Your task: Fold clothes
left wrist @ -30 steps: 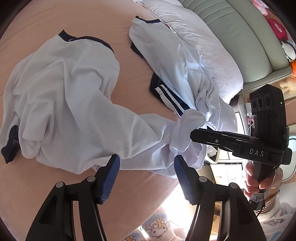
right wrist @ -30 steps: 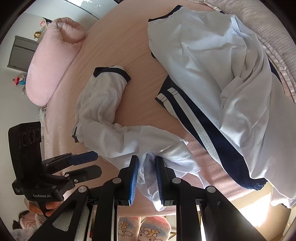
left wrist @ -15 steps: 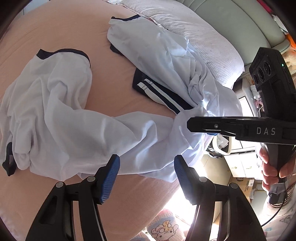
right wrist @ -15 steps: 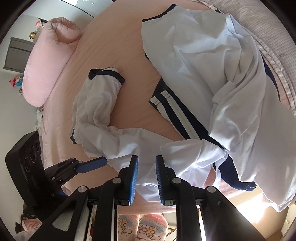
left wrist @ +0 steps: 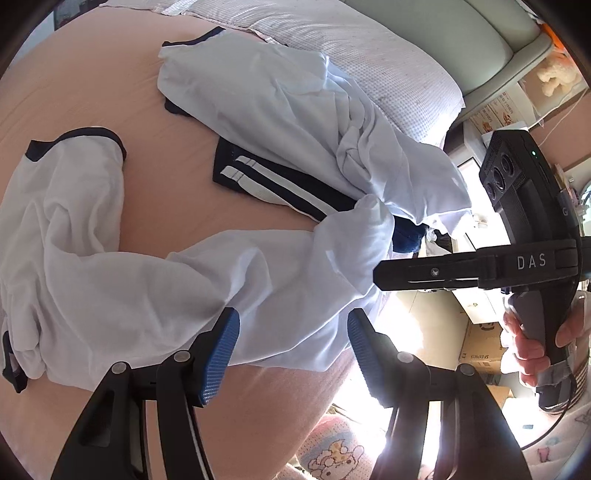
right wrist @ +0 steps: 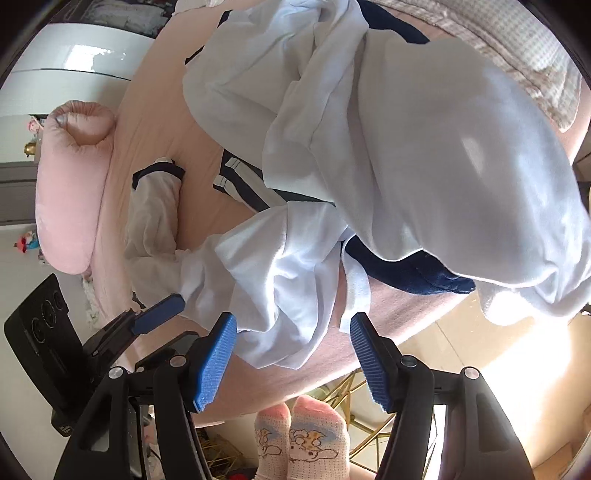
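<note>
A white top with navy trim (left wrist: 74, 240) lies crumpled on the pink bed (left wrist: 92, 85), and one end of it stretches toward the bed's near edge. My left gripper (left wrist: 293, 332) hovers open over that end without its pads touching the cloth. My right gripper (right wrist: 291, 332) is opening its jaws; the white top's end (right wrist: 277, 266) lies loose between its blue pads (right wrist: 218, 354), which do not press on it. A pale blue top (right wrist: 424, 166) with a navy striped hem (left wrist: 277, 184) lies heaped just beyond. Each view catches the other tool: the right gripper (left wrist: 380, 274) and the left gripper (right wrist: 166, 326).
A pink bolster pillow (right wrist: 70, 184) lies at the far side of the bed. A checked quilt (left wrist: 369, 55) and a green headboard (left wrist: 461, 29) border the clothes. Past the bed's near edge are cardboard boxes (left wrist: 480, 343) and a person's feet in patterned socks (right wrist: 303, 443).
My right gripper was shut on the white top's end; its jaws have spread and the cloth has dropped onto the bed edge. Both grippers have shifted and rolled; the left stays open.
</note>
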{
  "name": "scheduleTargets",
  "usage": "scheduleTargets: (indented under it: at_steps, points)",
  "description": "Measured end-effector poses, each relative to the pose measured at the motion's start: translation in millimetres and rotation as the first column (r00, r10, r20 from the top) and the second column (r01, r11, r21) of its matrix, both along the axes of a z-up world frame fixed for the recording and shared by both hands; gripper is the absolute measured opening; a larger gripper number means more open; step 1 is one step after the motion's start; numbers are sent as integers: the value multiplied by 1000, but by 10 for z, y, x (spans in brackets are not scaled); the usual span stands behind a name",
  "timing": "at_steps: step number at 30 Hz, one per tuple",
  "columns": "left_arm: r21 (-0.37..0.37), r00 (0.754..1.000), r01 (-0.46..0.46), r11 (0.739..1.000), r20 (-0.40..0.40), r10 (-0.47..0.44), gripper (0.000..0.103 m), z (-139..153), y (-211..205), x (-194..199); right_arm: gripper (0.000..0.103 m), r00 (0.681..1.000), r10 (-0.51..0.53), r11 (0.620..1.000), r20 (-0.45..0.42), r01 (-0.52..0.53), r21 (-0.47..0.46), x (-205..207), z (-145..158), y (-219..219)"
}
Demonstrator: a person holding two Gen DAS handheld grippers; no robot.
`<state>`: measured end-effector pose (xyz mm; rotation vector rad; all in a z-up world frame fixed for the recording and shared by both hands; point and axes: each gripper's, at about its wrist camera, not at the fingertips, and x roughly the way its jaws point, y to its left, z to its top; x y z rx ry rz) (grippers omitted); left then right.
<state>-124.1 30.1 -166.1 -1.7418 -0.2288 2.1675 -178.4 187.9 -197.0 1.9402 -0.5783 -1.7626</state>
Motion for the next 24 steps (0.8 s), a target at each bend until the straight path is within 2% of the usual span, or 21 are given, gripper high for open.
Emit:
scheduleTargets:
  at_steps: [4, 10, 11, 13, 15, 19, 24]
  points:
    - [8, 999, 14, 1000, 40, -14, 58, -104, 63, -12, 64, 1000, 13, 999, 13, -12, -50, -18, -122, -65]
    - [53, 997, -42, 998, 70, 39, 58, -213, -9, -37, 62, 997, -65, 986, 33, 69, -150, -60, -299, -1]
    - [60, 996, -53, 997, 71, 49, 58, -221, -21, -39, 58, 997, -72, 985, 36, 77, -157, -54, -322, -13]
    - [78, 996, -60, 995, 76, 54, 58, -225, -44, -42, 35, 996, -76, 982, 41, 81, -172, -32, -356, -59]
    - [99, 995, -61, 993, 82, 53, 58, -222, -68, -43, 25, 996, -69, 975, 54, 79, -208, -12, -377, -112]
    - [108, 995, -75, 991, 69, 68, 58, -178, -134, -32, 24, 998, -58, 960, 32, 64, -274, -24, -304, -201]
    - [189, 992, -108, 976, 84, 93, 58, -190, -218, -36, 24, 1000, -26, 948, 9, 28, -317, -55, -252, -406]
